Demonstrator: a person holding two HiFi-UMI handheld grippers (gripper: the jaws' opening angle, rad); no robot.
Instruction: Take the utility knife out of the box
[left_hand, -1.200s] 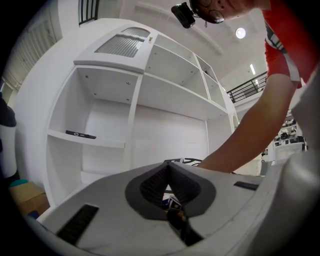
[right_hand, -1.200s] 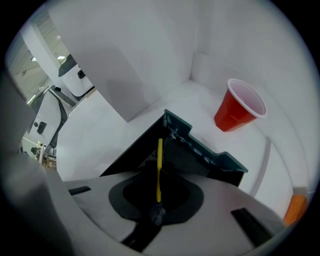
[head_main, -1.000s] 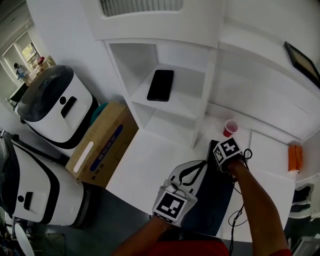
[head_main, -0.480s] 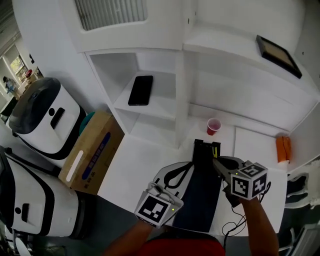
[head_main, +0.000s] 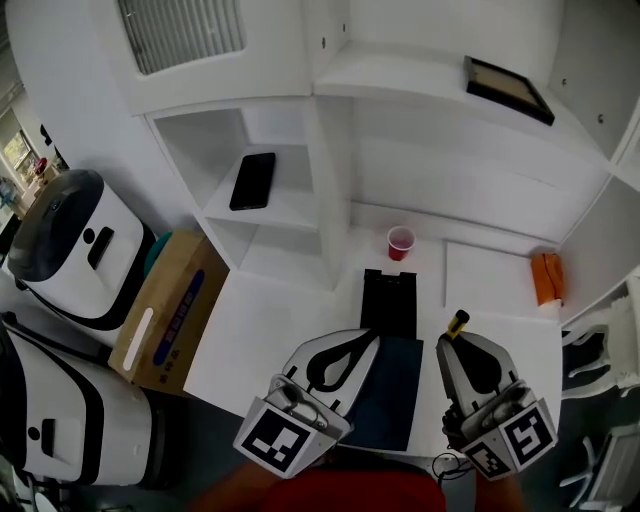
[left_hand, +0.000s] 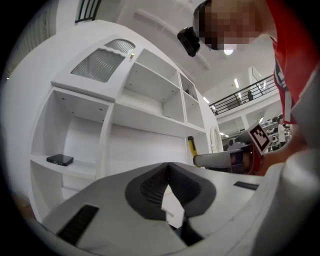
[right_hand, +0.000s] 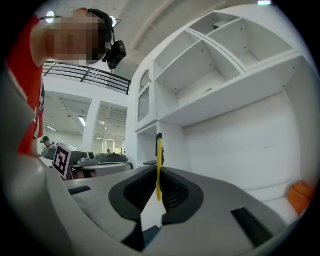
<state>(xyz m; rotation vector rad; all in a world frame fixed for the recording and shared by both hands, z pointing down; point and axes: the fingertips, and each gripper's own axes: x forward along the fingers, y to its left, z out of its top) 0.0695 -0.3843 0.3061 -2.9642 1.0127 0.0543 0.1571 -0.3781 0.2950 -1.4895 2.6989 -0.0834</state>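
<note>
Two hand-held grippers over a white table (head_main: 290, 320), seen from above and along each pair of jaws.

Counts:
- one utility knife (head_main: 458, 322)
- one black box (head_main: 388, 300)
- one red cup (head_main: 400, 242)
- one flat black device (head_main: 252, 180) on a shelf
- one orange object (head_main: 545, 278)
- one framed picture (head_main: 510, 90) on the upper shelf
- one cardboard carton (head_main: 165, 310)
- two white machines (head_main: 60, 250), both at the far left

The right gripper (head_main: 450, 340) has its jaws drawn narrow, clamped on the utility knife. The knife is outside the box, to its right in the head view. It is a slim yellow bar with a black end. In the right gripper view it stands on edge between the ribbed pads (right_hand: 172, 192), and its black end projects past the jaw tips.

The left gripper (head_main: 372, 338) lies over the near part of the box. Its jaw tips meet, with nothing between them.
</note>
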